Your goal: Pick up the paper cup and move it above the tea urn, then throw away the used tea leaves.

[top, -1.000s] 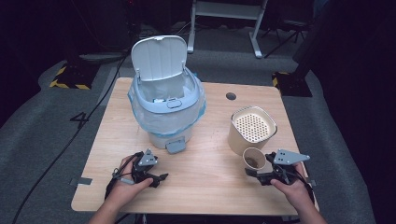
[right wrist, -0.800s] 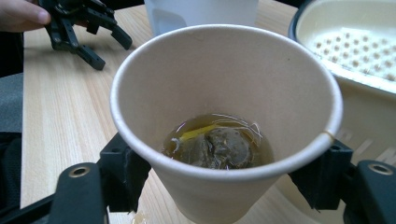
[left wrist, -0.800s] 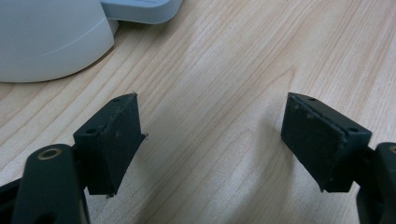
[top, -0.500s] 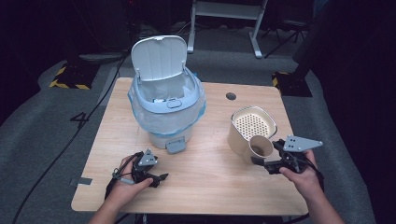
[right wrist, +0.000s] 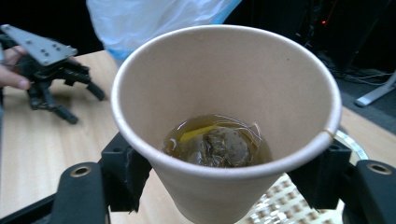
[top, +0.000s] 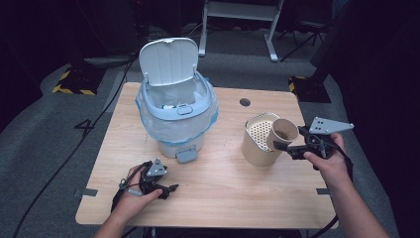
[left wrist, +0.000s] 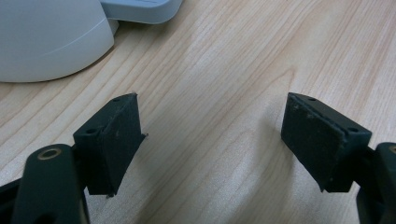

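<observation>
The right hand-held gripper (top: 283,145) pinches a paper cup (right wrist: 224,121) between its jaws, holding it tilted above the perforated top of a tan canister (top: 257,144) on the worktop (top: 218,183). Brownish liquid and a wet tea bag (right wrist: 219,144) sit inside. The left hand-held gripper (left wrist: 210,140) rests near the pedal bin (top: 176,119), jaws spread over bare wood.

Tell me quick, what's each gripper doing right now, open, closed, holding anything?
Left gripper: open, nothing between its jaws, low over the table.
Right gripper: closed on a paper cup with liquid and a tea bag inside.
</observation>
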{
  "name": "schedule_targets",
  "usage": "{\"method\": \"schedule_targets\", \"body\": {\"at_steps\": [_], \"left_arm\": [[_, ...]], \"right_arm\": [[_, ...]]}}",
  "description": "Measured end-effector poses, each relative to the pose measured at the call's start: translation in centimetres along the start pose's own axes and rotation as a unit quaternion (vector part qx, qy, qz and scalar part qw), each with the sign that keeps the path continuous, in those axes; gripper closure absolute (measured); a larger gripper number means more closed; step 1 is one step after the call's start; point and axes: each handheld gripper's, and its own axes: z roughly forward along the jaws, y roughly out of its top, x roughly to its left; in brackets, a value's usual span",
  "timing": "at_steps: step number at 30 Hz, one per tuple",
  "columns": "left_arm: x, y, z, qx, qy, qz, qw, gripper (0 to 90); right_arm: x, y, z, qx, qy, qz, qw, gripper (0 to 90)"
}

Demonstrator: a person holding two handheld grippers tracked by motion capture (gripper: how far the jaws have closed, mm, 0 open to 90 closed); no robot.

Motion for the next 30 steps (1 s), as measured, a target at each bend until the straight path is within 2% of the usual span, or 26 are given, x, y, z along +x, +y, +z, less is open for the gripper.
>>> {"method": "schedule_targets", "body": {"at_steps": [3, 8, 9, 16, 21, 22, 23, 24, 25, 26, 29, 30], "left_arm": [[0.0, 0.0, 0.0, 0.000, 0.000, 0.000, 1.0000, 20.5], [0.0, 0.0, 0.0, 0.000, 0.000, 0.000, 1.0000, 20.5], [0.0, 0.0, 0.0, 0.000, 0.000, 0.000, 1.0000, 20.5], [0.0, 0.0, 0.0, 0.001, 0.000, 0.001, 1.0000, 20.5], [0.0, 0.0, 0.0, 0.000, 0.000, 0.000, 1.0000, 20.5], [0.0, 0.0, 0.0, 0.000, 0.001, 0.000, 1.0000, 20.6], [0.0, 0.0, 0.0, 0.000, 0.001, 0.001, 1.0000, 20.5], [0.0, 0.0, 0.0, 0.000, 0.001, 0.001, 1.0000, 20.6], [0.0, 0.0, 0.0, 0.000, 0.001, 0.000, 1.0000, 20.6], [0.0, 0.0, 0.0, 0.000, 0.001, 0.001, 1.0000, 20.6], [0.0, 0.0, 0.0, 0.000, 0.000, 0.000, 1.0000, 20.5], [0.0, 0.0, 0.0, 0.000, 0.001, 0.001, 1.0000, 20.6]], "right_arm": [[-1.1, 0.8, 0.5, 0.007, -0.010, -0.006, 0.9999, 30.1], [-2.1, 1.3, 1.2, 0.015, -0.024, -0.018, 0.9994, 30.0], [-2.7, 1.5, 1.6, 0.020, -0.031, -0.022, 0.9991, 30.1], [-4.4, 1.4, 2.0, 0.025, -0.045, -0.024, 0.9984, 30.2], [-5.1, 1.2, 1.9, 0.028, -0.062, -0.055, 0.9961, 30.4], [-5.2, 1.2, 1.8, 0.032, -0.071, -0.069, 0.9946, 30.4], [-5.2, 1.3, 1.7, 0.041, -0.083, -0.091, 0.9916, 30.4], [-5.2, 1.3, 1.7, 0.041, -0.083, -0.091, 0.9916, 30.4], [-5.2, 1.4, 1.7, 0.045, -0.088, -0.100, 0.9900, 30.5], [-5.2, 1.5, 1.6, 0.056, -0.103, -0.125, 0.9852, 30.6], [-5.1, 1.8, 1.6, 0.072, -0.128, -0.166, 0.9752, 30.7], [-5.1, 1.9, 1.6, 0.083, -0.142, -0.191, 0.9678, 30.8]]}}
